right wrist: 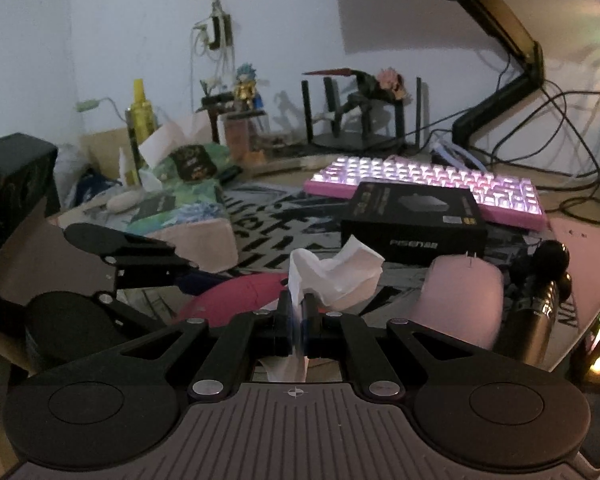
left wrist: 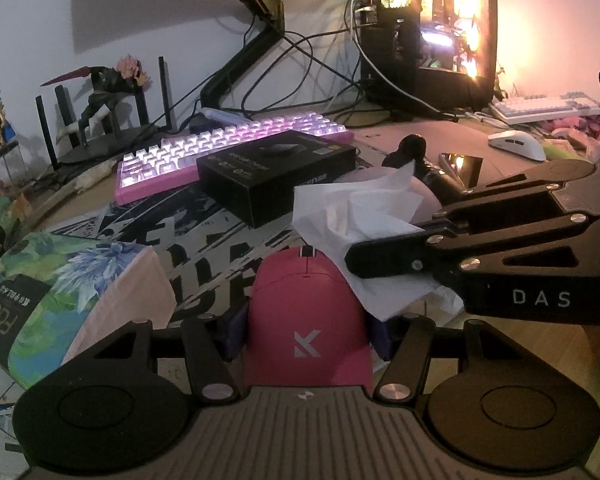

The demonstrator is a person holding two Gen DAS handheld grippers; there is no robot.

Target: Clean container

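1. Left wrist view: the left gripper point(left wrist: 307, 334) is clamped on a pink mouse point(left wrist: 307, 320), one blue-padded finger on each flank. The mouse's long axis runs straight out along the fingers, scroll wheel at the far end, "K" logo end nearest the camera.
2. Same view: the right gripper point(left wrist: 388, 258) enters from the right, closed on a white tissue point(left wrist: 352, 216) that touches the far-right shoulder of the mouse.
3. Same view: left of the claw lies a floral tissue pack point(left wrist: 72, 296); beyond the mouse sits a closed black box point(left wrist: 276, 172), contents not visible, and behind it a lit pink keyboard point(left wrist: 228, 152).
4. Right wrist view: the right gripper point(right wrist: 298, 320) is pinched shut on the tissue point(right wrist: 336, 276), which fans out past the fingertips and trails back beneath the fingers.
5. Same view: the pink mouse point(right wrist: 232, 300) lies just left of and below the claw, long axis running leftward towards the left gripper point(right wrist: 172, 276). A pale pink mouse point(right wrist: 464, 300) sits to the right.
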